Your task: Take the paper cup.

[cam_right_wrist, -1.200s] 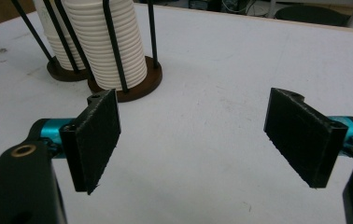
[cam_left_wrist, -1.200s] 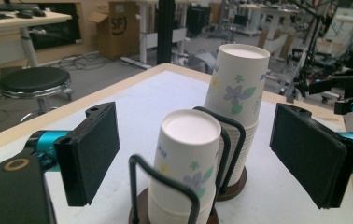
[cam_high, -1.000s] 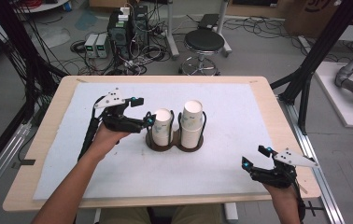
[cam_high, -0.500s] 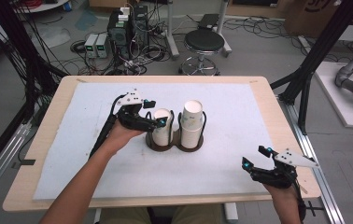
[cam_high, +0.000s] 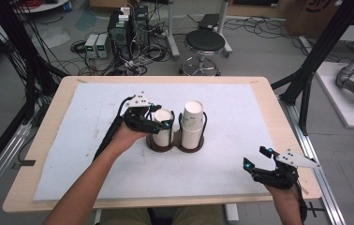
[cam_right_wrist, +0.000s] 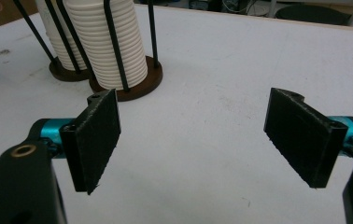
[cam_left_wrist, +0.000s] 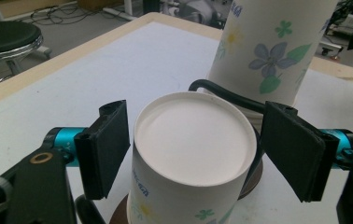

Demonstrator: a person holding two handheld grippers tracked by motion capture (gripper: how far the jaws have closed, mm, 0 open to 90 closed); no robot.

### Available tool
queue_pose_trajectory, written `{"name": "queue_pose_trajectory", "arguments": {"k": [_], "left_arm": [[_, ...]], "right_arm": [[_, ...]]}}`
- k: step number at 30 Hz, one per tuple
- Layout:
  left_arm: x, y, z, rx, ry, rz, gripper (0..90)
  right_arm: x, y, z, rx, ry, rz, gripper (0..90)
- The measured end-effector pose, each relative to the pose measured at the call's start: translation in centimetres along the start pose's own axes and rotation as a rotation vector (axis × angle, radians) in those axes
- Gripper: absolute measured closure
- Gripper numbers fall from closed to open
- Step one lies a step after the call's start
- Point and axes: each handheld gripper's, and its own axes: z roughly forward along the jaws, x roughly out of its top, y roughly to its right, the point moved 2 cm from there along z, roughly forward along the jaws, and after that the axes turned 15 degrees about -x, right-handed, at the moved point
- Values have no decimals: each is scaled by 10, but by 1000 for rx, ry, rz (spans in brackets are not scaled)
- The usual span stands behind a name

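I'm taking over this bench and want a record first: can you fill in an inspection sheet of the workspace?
Surface: wooden table under a white mat.
Job's things: two stacks of upturned paper cups, left stack and taller right stack, in a brown double holder.
Clutter: nothing seen.
Grippers: left gripper has just been closing around the left stack's top cup, right pad apart from it; right gripper open over bare mat.
Cables: one trails from the left gripper.
Surroundings: stool, electronics boxes, floor wiring.
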Motion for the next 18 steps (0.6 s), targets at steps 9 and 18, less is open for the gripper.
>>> {"name": "queue_pose_trajectory", "arguments": {"k": [9, 18], "left_arm": [[0, -2, -1, 0, -11, -7, 346], [5, 0, -5, 2, 22, -4, 354]], "right_arm": [[0, 1, 0, -2, 1, 0, 192], [0, 1, 0, -1, 2, -2, 192]]}}
